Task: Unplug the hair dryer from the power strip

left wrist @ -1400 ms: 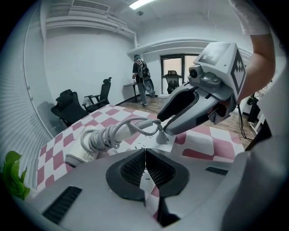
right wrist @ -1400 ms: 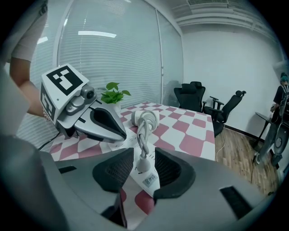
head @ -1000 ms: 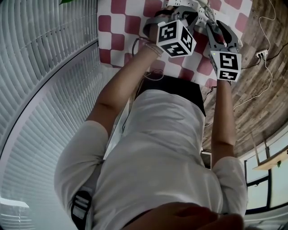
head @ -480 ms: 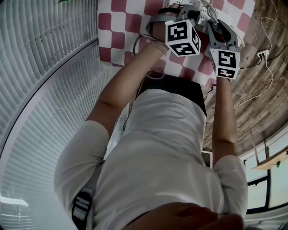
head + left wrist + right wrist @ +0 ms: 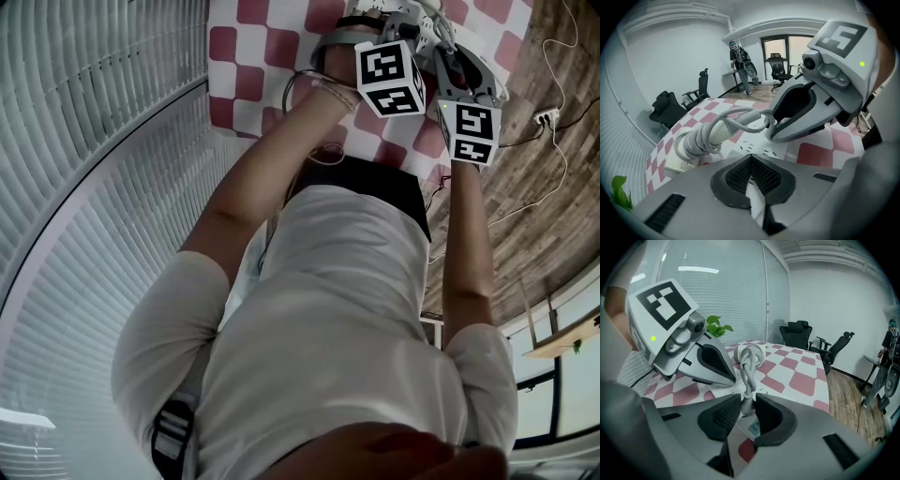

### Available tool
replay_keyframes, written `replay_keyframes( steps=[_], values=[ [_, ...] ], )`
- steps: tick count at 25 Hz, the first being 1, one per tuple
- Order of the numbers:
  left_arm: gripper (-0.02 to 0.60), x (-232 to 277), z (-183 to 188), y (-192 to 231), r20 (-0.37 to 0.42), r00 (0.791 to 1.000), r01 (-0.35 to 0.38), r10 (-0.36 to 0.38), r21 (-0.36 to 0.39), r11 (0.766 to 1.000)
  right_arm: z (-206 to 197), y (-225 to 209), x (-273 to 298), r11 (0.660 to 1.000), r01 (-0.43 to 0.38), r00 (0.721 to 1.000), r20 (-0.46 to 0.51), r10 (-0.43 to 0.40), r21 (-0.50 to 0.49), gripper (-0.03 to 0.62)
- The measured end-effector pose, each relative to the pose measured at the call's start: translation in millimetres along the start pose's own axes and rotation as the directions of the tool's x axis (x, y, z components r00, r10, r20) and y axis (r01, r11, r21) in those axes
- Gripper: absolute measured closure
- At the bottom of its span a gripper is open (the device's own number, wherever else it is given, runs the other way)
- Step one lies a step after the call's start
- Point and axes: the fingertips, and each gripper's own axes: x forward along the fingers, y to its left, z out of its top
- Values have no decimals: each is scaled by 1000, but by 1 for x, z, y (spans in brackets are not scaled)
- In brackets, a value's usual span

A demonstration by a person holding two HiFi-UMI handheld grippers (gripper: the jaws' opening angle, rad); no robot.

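Observation:
A white power strip [image 5: 757, 146] lies on the red-and-white checked tablecloth [image 5: 253, 42]. A pale plug [image 5: 747, 405] stands in it, between the pads of my right gripper [image 5: 748, 411]. Those jaws have just been closing and now sit against the plug's sides. Its cord [image 5: 749, 373] rises to a white bundle wound with cable [image 5: 701, 137] further along the table. My left gripper [image 5: 751, 180] is shut with its tips down over the strip, close beside the right gripper. The hair dryer's body is not clearly seen.
The table's edge and a wooden floor lie to the right, with a small socket block and thin cable [image 5: 547, 114] on the floor. Black office chairs [image 5: 799, 333] and a standing person [image 5: 739, 58] are at the room's far side. A green plant [image 5: 716, 325] stands by the blinds.
The left gripper's marker cube has shifted right, closer to the right gripper, as that gripper tilted. The right gripper has stayed where it was.

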Motion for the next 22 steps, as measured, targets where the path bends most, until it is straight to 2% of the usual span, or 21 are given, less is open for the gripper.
replay_keyframes(
  steps=[5,14,22],
  values=[
    [552,0,0,0,1,1000,-16,16,16,1000,1,-2,2,1000,-3,1000,-15,3,15,477],
    [552,0,-1,1,-67,997,-31,33,39,999,4,2,-5,1000,14,1000,-12,-14,-10,496],
    [552,1,-3,0,-62,997,-46,49,44,998,5,1,-3,1000,22,1000,-14,-22,-10,500]
  ],
)
